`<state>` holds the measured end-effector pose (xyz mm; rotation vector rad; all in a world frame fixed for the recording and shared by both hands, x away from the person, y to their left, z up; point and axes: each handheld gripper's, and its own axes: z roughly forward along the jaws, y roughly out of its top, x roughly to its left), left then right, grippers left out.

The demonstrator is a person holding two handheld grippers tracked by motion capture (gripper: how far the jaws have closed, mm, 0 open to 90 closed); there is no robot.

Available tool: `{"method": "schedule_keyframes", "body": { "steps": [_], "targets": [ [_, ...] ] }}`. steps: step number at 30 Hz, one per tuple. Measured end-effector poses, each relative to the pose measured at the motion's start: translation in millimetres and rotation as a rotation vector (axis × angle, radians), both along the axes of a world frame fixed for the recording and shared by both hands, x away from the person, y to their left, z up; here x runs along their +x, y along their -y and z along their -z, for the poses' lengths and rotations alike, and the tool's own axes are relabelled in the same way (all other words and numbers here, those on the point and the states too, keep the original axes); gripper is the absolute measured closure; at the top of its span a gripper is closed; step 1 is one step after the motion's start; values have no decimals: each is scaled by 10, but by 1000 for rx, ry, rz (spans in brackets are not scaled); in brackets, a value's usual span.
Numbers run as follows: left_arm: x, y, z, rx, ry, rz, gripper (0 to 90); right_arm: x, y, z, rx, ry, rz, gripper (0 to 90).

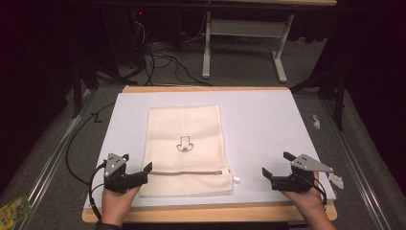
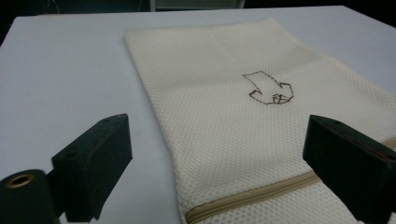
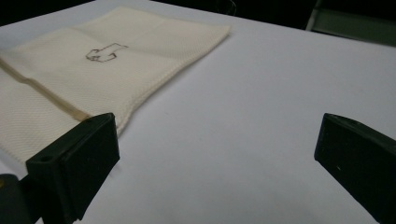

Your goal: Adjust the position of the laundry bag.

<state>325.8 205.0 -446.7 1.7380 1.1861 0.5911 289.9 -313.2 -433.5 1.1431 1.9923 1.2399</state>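
Observation:
A cream mesh bag (image 1: 186,143) lies flat on the white board (image 1: 268,120), with a small dark stitched motif (image 1: 185,143) at its middle and a tan zipper (image 1: 186,172) running across near its front edge. My left gripper (image 1: 138,162) sits at the bag's front left corner, open, its jaws astride the bag's left edge (image 2: 159,116) and the zipper end (image 2: 252,196). My right gripper (image 1: 275,163) rests open over bare board to the right of the bag, apart from the white zipper pull (image 1: 236,179). The bag (image 3: 116,70) lies off to the left in the right gripper view.
The board has a wooden rim (image 1: 206,213) along the front. Small white scraps (image 1: 336,180) lie off its right edge, and a green packet (image 1: 14,208) lies at the far left. Cables (image 1: 158,57) and a white table frame (image 1: 244,43) stand behind.

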Motion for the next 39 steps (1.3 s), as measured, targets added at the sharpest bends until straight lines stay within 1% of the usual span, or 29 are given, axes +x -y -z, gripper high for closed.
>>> {"method": "schedule_keyframes", "body": {
  "steps": [2, 4, 5, 6, 7, 8, 10, 11, 12, 13, 14, 15, 16, 17, 19, 20, 21, 22, 23, 24, 26, 27, 28, 30, 33, 34, 36, 38, 39],
  "targets": [
    [59, -1, 39, 23, -24, 6, 116, -55, -84, -41, -32, 26, -28, 8],
    [126, -24, 92, 16, -54, 5, 152, -75, -166, -71, -48, 33, -43, 14],
    [126, -24, 92, 16, -54, 5, 163, -71, -202, -83, -39, 24, -55, 24],
    [182, -62, 137, -9, -89, -12, 186, -59, -236, -96, -36, 12, -64, 28],
    [182, -62, 137, -9, -89, -12, 217, -45, -272, -104, -34, 1, -74, 35],
    [209, -95, 164, -42, -112, -13, 252, -31, -314, -108, -35, -13, -83, 42],
    [228, -91, 187, -43, -129, -5, 286, 28, -404, -117, -53, -34, -105, 55],
    [228, -91, 187, -43, -129, -5, 303, 28, -404, -117, -53, -34, -105, 55],
    [254, -73, 216, -35, -148, 2, 326, 119, -507, -124, -84, -52, -128, 72],
    [254, -73, 216, -35, -148, 2, 342, 180, -560, -123, -98, -65, -137, 78],
    [301, -53, 250, -49, -181, 7, 340, 248, -612, -114, -106, -75, -138, 89],
    [301, -53, 250, -49, -181, 7, 339, 310, -663, -93, -104, -91, -135, 107],
    [325, -24, 280, -50, -192, 0, 340, 370, -708, -51, -90, -104, -139, 129],
    [325, -24, 280, -50, -192, 0, 340, 370, -708, -51, -90, -104, -139, 129],
    [330, 2, 295, -44, -195, -5, 341, 441, -796, 78, -37, -127, -125, 189],
    [323, 25, 305, -34, -189, -2, 346, 493, -901, 178, -63, -147, -157, 231],
    [323, 25, 305, -34, -189, -2, 356, 493, -901, 178, -63, -147, -157, 231],
    [307, 33, 316, -16, -193, 12, 373, 496, -947, 223, -106, -133, -131, 341],
    [307, 33, 316, -16, -193, 12, 375, 496, -947, 223, -106, -133, -131, 341],
    [299, 34, 319, -9, -200, 22, 376, 524, -939, 249, -62, -161, -118, 374],
    [254, 22, 324, -14, -201, 27, 392, 557, -954, 264, -69, -172, -108, 423],
    [254, 22, 324, -14, -201, 27, 400, 557, -954, 264, -69, -172, -108, 423],
    [223, 9, 325, -8, -200, 27, 406, 603, -963, 285, -53, -182, -105, 470],
    [180, -12, 318, -7, -194, 24, 414, 661, -979, 313, -38, -215, -99, 520],
    [107, -55, 297, -12, -182, 27, 444, 726, -1027, 354, -33, -243, -100, 576],
    [85, -70, 293, -13, -182, 29, 459, 744, -1048, 360, -34, -247, -103, 583],
    [43, -87, 291, 1, -181, 36, 501, 775, -1092, 364, -38, -246, -110, 615],
    [4, -96, 297, 23, -190, 40, 583, 805, -1136, 371, -50, -245, -118, 645],
    [4, -96, 297, 23, -190, 40, 610, 823, -1156, 377, -54, -246, -121, 656]
  ]
}}
